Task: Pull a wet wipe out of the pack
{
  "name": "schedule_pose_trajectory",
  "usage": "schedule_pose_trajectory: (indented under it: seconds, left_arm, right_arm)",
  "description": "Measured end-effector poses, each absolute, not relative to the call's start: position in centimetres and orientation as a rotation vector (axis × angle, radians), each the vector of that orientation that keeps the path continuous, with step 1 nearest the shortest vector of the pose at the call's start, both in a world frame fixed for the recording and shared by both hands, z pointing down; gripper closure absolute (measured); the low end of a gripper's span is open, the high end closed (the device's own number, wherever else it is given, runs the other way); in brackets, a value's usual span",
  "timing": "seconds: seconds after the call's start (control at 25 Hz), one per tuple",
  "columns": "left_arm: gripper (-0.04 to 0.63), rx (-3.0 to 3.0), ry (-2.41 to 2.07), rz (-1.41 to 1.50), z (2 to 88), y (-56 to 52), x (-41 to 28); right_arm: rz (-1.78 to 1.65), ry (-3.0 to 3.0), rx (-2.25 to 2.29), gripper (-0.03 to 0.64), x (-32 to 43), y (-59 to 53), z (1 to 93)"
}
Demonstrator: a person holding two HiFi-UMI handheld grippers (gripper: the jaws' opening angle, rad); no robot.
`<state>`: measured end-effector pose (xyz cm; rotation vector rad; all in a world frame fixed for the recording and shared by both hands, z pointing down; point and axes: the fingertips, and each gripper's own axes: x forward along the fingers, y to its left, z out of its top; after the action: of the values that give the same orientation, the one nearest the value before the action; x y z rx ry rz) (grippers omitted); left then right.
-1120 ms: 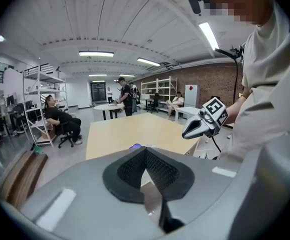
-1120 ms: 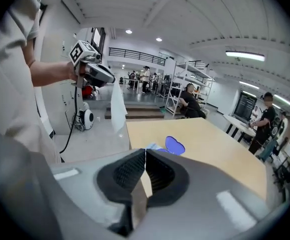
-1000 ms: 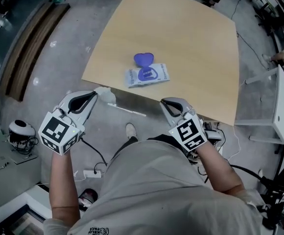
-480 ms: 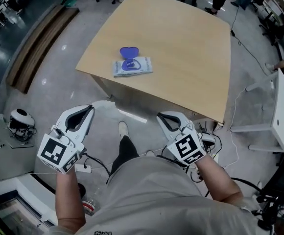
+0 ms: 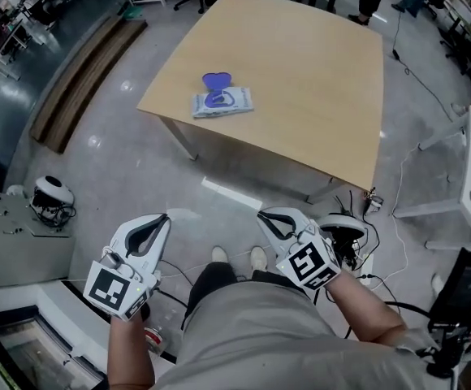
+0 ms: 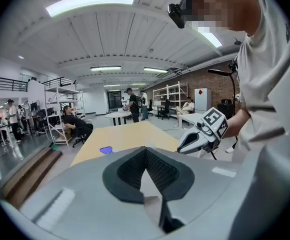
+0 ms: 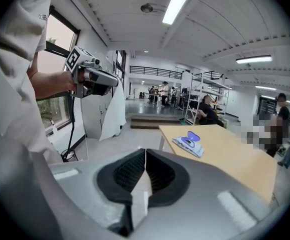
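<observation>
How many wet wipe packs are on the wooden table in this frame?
1. The wet wipe pack lies near the table's left corner in the head view, its blue lid open. None seems hidden.

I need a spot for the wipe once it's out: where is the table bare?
The table is bare everywhere right of and beyond the wipe pack, which lies near its left corner. Cables clutter the floor by its near right corner.

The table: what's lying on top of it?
A wet wipe pack, its purple lid flipped open, near one corner. Whether a wipe pokes out is too small to tell.
</observation>
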<state>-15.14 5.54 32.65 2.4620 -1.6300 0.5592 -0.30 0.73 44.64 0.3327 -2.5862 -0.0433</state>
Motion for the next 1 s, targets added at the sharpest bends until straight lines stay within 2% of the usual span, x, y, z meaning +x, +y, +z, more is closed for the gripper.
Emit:
schedule_pose_trajectory:
  seconds: [0.24, 1.0]
  left_arm:
    - [0.589, 2.511, -1.627, 0.531, 30.3, 10.7, -13.7]
    - [0.589, 2.683, -1.428, 0.444, 29.3, 24.8, -17.7]
  right_arm:
    - [-0.086, -2.579, 0.365, 0.612, 0.8, 5.3, 42.4]
    - [-0.113, -2.617, 0.496, 0.612, -5.5, 20.9, 36.7]
